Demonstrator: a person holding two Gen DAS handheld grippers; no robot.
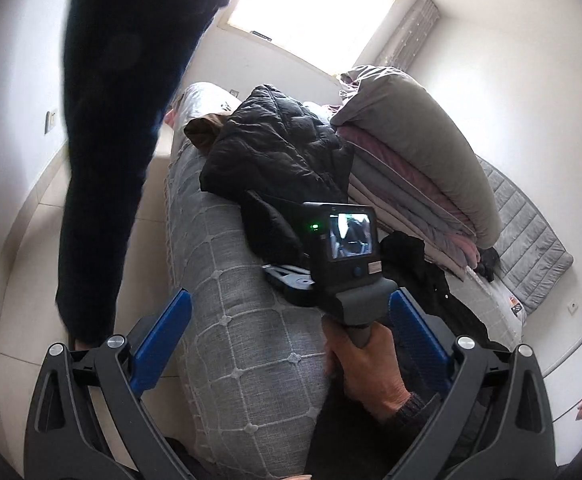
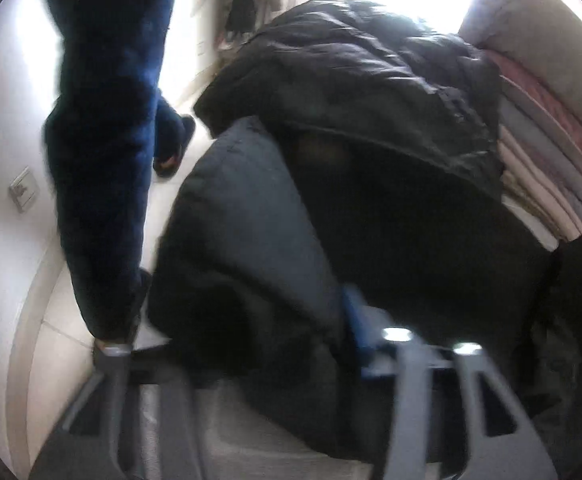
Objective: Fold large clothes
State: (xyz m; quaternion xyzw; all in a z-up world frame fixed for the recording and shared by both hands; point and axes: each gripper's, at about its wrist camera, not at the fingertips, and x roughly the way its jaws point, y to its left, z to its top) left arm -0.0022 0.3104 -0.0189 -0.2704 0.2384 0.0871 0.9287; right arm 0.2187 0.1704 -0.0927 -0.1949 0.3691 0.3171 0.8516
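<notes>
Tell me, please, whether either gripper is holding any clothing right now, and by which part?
The left gripper is open and holds nothing. The right gripper is blurred against the dark garment, so a hold cannot be told.

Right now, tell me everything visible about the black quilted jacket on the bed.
The black quilted jacket is a puffy, slightly shiny padded garment, crumpled and unfolded in a heap. It lies on the grey checked bed cover, against the stack of folded quilts on its right. A brown garment sits behind it. No hand-held gripper touches it.

Jacket [image 1: 279,140]: black quilted cloth, slight sheen. Bed cover [image 1: 247,344]: grey woven cloth, stitched grid. Left gripper [image 1: 291,336]: matt plastic, blue textured pads.
</notes>
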